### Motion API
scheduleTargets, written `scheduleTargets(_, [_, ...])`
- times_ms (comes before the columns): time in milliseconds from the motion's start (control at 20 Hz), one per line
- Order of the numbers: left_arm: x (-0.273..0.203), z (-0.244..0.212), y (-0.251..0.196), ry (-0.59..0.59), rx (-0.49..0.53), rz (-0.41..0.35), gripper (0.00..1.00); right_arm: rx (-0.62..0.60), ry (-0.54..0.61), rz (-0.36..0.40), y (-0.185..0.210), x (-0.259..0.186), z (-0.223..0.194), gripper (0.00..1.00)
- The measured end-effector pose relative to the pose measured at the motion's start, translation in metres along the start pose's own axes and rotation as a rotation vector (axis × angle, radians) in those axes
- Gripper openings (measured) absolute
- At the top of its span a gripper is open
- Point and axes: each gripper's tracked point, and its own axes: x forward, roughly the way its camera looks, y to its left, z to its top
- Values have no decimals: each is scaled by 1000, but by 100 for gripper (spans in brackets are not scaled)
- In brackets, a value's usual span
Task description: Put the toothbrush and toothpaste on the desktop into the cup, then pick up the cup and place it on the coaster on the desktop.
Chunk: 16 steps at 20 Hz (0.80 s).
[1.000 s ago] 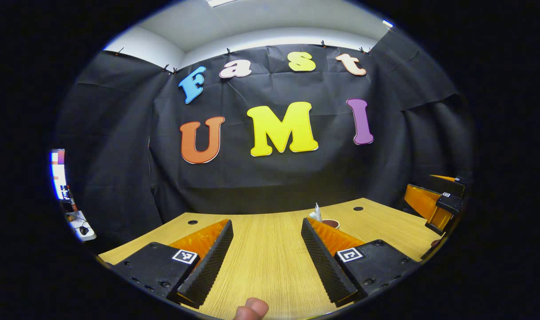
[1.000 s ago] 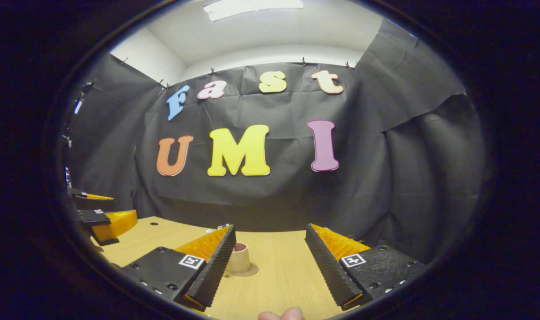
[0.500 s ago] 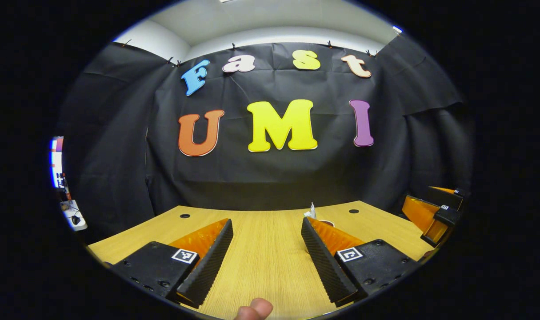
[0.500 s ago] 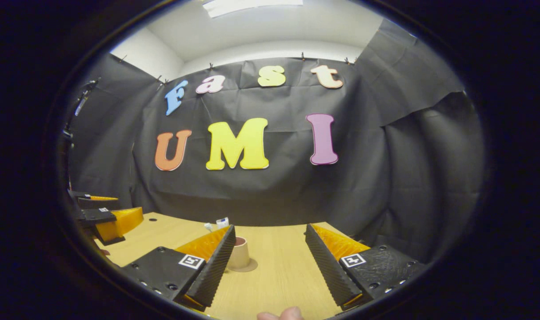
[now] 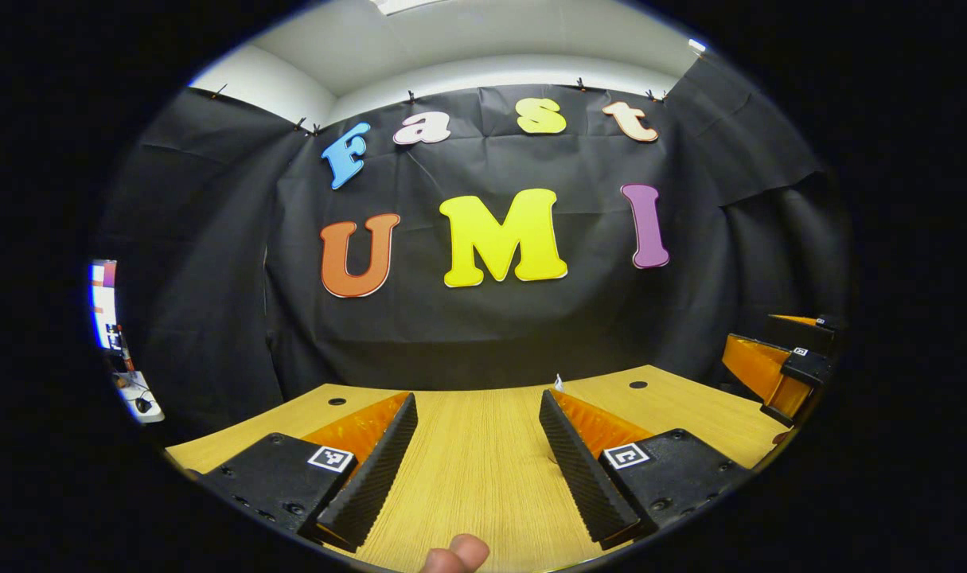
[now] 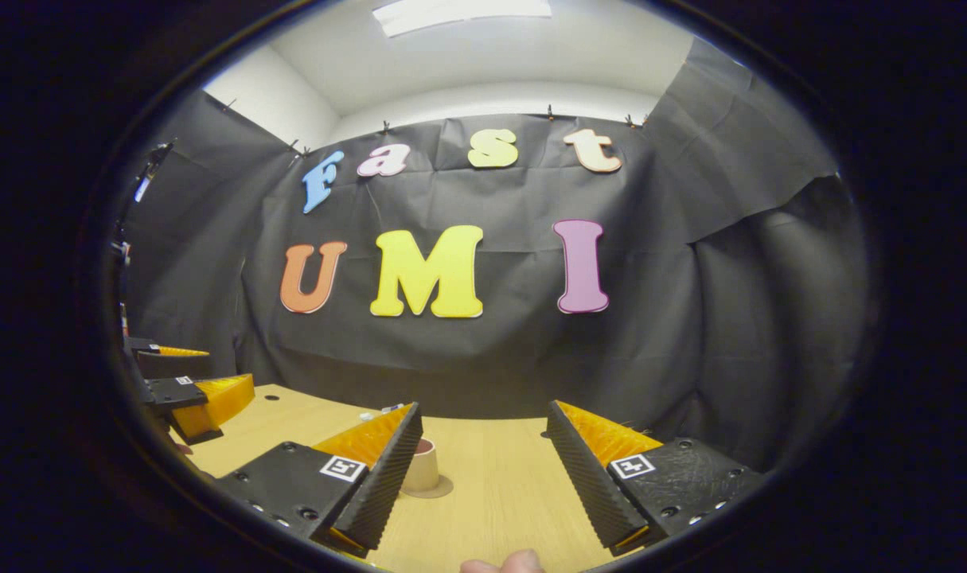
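Both grippers, left gripper (image 5: 477,458) and right gripper (image 6: 483,461), hold their jaws wide apart with nothing between them. A small tan cylindrical cup (image 6: 423,471) stands on a round brown coaster (image 6: 437,489), just beyond the right gripper's left finger. It likely handles light and rigid, best pinched across its sides.

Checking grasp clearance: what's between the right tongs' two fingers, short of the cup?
Bare desktop in the right gripper view. The right tongs stand open; the cup on its coaster sits beside the left finger, partly hidden by it.
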Motion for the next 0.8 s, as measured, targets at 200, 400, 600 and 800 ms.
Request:
scheduleTargets(200, [-1,-3,0,5,-2,2,98,-18,5,1,-1,6,-3,95])
scheduleTargets(400, [-5,5,4,13,-7,18,98,7,14,3,1,7,-4,92])
scheduleTargets(600, [-5,8,10,5,-4,33,98,4,6,5,3,5,-1,92])
scheduleTargets(800, [-9,11,14,-10,3,45,93,-5,-1,8,7,3,2,95])
